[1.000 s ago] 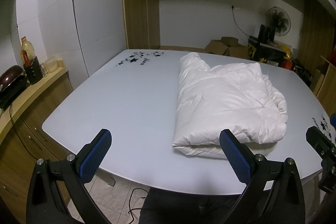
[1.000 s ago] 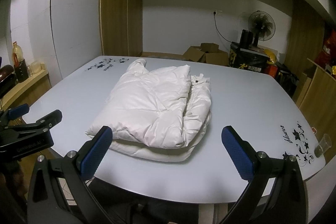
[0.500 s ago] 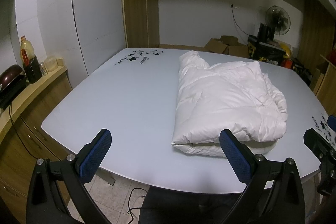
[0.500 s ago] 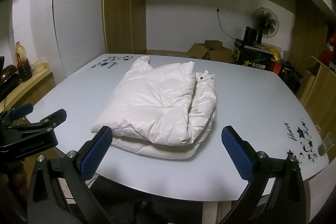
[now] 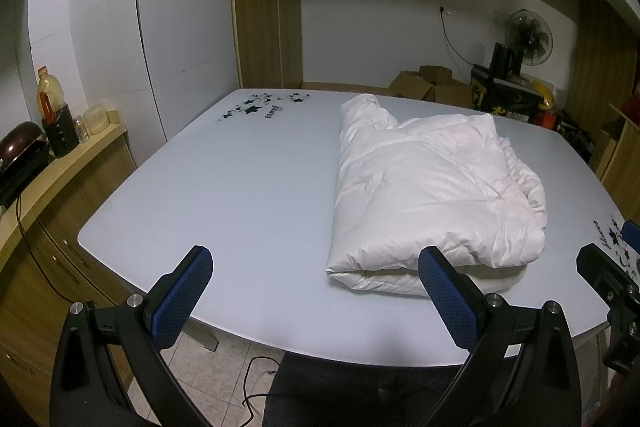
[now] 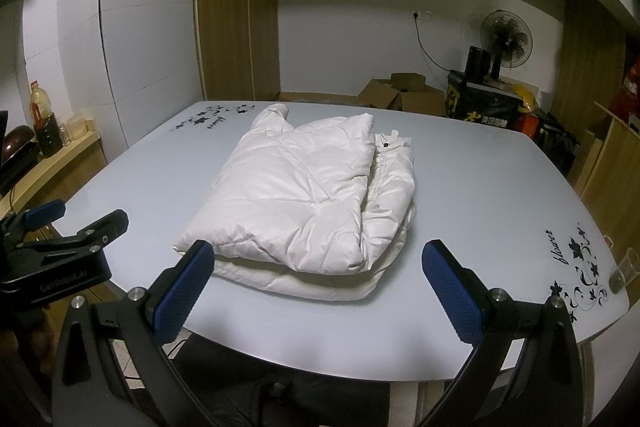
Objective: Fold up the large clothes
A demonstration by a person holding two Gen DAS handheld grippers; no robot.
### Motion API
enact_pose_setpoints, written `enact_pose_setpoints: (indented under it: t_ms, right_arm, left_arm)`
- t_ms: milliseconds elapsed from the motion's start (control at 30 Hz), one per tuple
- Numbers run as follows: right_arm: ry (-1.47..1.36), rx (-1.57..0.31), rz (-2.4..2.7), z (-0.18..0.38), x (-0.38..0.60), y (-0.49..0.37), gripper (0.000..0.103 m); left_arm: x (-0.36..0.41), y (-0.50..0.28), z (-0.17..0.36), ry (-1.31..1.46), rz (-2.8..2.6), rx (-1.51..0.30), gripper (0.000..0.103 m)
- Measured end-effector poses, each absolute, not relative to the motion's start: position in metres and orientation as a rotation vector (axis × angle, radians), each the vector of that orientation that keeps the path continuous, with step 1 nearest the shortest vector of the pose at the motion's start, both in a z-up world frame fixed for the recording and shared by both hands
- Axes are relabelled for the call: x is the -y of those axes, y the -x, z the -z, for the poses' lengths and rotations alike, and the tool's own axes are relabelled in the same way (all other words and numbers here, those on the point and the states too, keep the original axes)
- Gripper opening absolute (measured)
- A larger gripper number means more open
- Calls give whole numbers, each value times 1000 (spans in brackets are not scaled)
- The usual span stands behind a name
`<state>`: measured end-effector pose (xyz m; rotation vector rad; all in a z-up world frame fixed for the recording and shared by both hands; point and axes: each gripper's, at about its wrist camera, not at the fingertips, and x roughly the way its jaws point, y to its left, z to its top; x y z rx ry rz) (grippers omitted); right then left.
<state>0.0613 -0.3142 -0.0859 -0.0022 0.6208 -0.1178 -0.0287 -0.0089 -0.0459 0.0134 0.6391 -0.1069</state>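
A white puffy down jacket [image 5: 432, 191] [image 6: 308, 199] lies folded in a thick stack on the pale glass table [image 5: 240, 195] [image 6: 480, 211]. One sleeve end pokes out at the far side. My left gripper [image 5: 316, 287] hangs open over the near table edge, left of the jacket's front fold, holding nothing. My right gripper [image 6: 316, 287] is open too, just in front of the jacket's near edge and apart from it. Each gripper also shows at the side of the other's view: the right gripper [image 5: 612, 279] and the left gripper [image 6: 60, 255].
A wooden counter [image 5: 48, 167] with an oil bottle [image 5: 50, 99] and jars runs along the left. Cardboard boxes [image 6: 400, 95], a fan [image 6: 506, 39] and a black crate stand behind the table. A clear plastic cup [image 6: 624, 269] sits at the table's right corner. A cable lies on the floor.
Both grippers have drawn back and up slightly from the jacket, staying open. The jacket has not moved.
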Motion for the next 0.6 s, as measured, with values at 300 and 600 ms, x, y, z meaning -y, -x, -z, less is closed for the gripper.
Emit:
enact_pose_setpoints:
  t_ms: [300,600]
  right_arm:
    - [6,-626,120,87,311,-62,103]
    - [1,-630,125,88,312,-62,103]
  left_arm:
    - [8,28,46,-14,109,-640,103]
    - [8,29,48,-14,111,-642,103]
